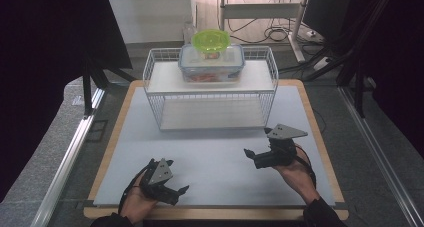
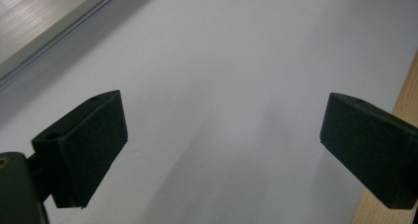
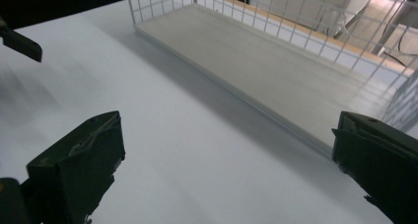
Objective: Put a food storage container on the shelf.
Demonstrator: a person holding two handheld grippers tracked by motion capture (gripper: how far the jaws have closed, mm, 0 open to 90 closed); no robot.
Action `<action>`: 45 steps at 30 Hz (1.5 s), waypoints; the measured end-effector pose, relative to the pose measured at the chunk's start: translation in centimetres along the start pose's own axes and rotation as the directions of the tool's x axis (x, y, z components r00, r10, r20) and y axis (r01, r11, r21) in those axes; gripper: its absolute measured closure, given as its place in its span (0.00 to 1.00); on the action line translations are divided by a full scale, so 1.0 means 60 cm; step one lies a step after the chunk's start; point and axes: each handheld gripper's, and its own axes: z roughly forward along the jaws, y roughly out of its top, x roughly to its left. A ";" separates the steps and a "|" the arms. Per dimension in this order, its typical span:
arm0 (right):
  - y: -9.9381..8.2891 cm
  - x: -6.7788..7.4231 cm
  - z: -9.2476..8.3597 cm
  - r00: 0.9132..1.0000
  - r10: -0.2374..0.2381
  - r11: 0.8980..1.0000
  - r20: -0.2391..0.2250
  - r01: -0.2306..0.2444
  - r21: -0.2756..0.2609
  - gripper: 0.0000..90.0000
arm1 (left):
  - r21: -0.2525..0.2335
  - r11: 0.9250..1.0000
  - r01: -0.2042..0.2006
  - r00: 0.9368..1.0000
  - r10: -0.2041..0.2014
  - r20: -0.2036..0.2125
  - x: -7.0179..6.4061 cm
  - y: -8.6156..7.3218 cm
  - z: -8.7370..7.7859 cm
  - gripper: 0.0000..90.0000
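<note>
Our L gripper point(image 1: 176, 179) & R gripper point(image 1: 254, 146) both spread wide, nothing held, over bare mat point(image 1: 215, 152); rack point(image 1: 210, 94) well ahead.

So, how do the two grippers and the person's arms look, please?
Both the left gripper and the right gripper are black, with two blocky flat-faced jaws. Each carries a grey three-cornered plate on top and trails a black cable. The person wears dark sleeves.

No legible text, labels, brands or numbers in any view. Clear food container point(image 1: 211, 63) on the wire rack point(image 1: 210, 89) shows no readable print; grey plates on both grippers are unmarked.
</note>
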 end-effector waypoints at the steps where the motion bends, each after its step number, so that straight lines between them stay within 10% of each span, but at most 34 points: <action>1: -0.004 -0.001 0.000 1.000 0.004 1.000 0.004 -0.004 0.003 0.00 | 0.000 1.000 0.003 1.000 -0.003 0.001 0.000 0.000 0.000 0.04; 45: -0.119 -0.035 -0.022 0.995 0.049 0.979 0.084 -0.065 0.194 0.00 | 0.020 1.000 0.024 1.000 -0.024 0.013 0.003 -0.003 0.006 0.04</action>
